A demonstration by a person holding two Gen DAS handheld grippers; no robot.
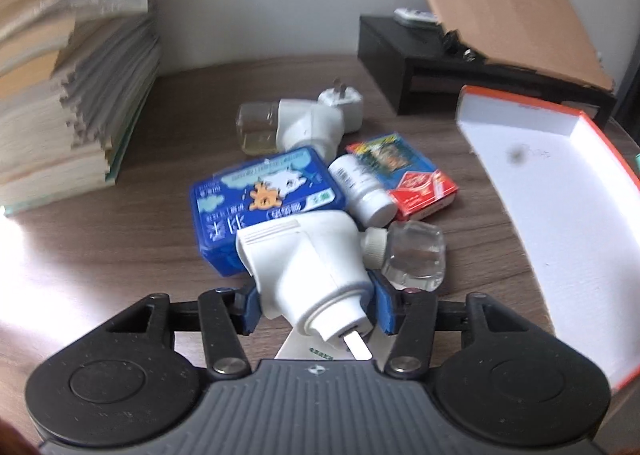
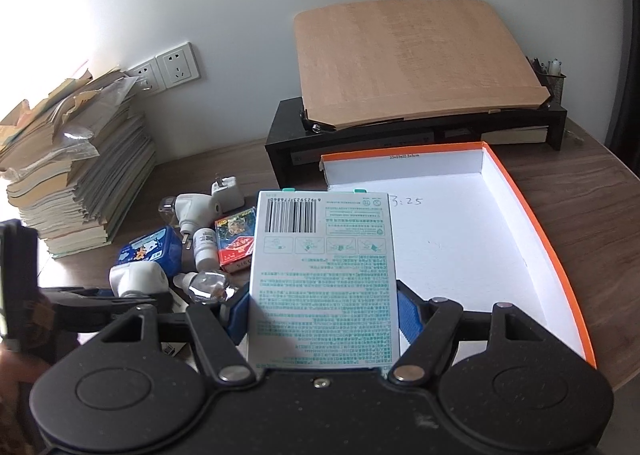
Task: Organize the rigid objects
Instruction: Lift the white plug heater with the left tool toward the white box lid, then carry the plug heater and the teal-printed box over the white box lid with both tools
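Note:
My left gripper [image 1: 316,305] is shut on a white plug-in vaporizer [image 1: 308,267] with a clear bottle [image 1: 416,255], held just above the wooden table; it also shows in the right wrist view [image 2: 138,279]. My right gripper [image 2: 322,315] is shut on a flat white box with teal print [image 2: 324,275], held over the near left edge of the orange-rimmed white tray [image 2: 532,239]. On the table lie a blue tin [image 1: 268,199], a white pill bottle [image 1: 360,187], a red card pack [image 1: 404,175], a second vaporizer [image 1: 292,127] and a white charger [image 1: 342,103].
A tall stack of books [image 2: 72,175] stands at the left. A black monitor riser [image 2: 400,135] with a leaning wooden board [image 2: 412,63] stands at the back. Wall sockets [image 2: 176,67] are behind. The tray [image 1: 560,215] lies on the right.

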